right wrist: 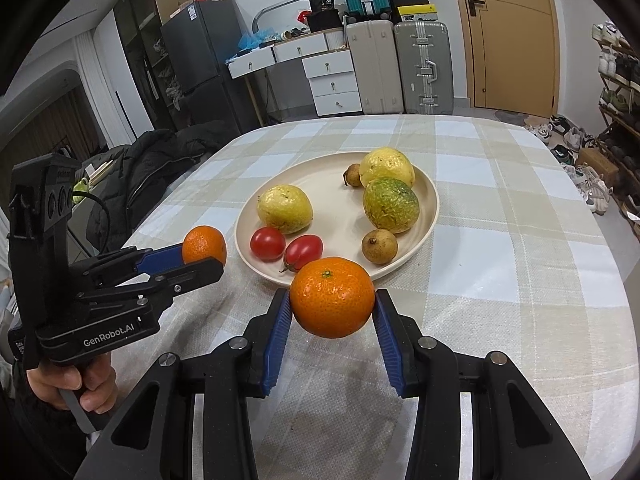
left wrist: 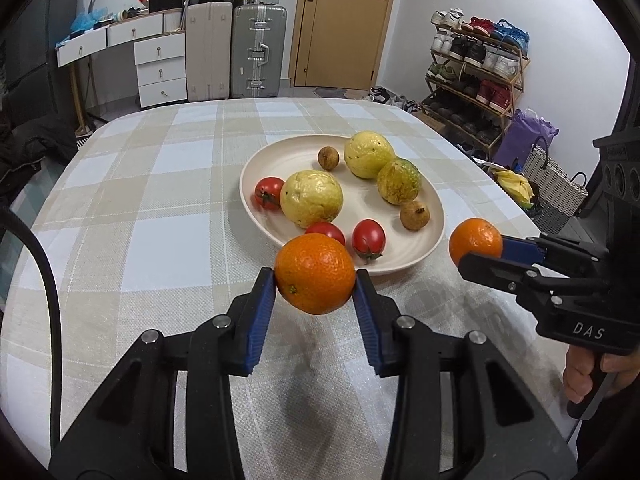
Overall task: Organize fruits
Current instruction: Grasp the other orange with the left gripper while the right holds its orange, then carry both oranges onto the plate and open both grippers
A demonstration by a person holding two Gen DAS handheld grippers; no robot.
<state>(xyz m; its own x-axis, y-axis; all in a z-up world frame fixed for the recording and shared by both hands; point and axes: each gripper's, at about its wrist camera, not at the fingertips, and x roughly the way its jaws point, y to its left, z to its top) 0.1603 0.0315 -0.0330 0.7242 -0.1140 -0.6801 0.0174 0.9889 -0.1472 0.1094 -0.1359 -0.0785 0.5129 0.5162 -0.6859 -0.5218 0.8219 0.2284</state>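
"DAS" is printed on the right claw (left wrist: 480,258) body, "GenRobot.AI" on the left claw (right wrist: 202,260) body.

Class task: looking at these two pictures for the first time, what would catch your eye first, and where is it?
An orange pinched in the left gripper and another orange in the right gripper, both held above the checked tablecloth. Just beyond them, a cream plate carries tomatoes and yellow fruits.

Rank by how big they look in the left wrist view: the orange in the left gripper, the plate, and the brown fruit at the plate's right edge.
1. Plate
2. Orange in the left gripper, though it sits nearest the camera, which inflates it
3. Brown fruit
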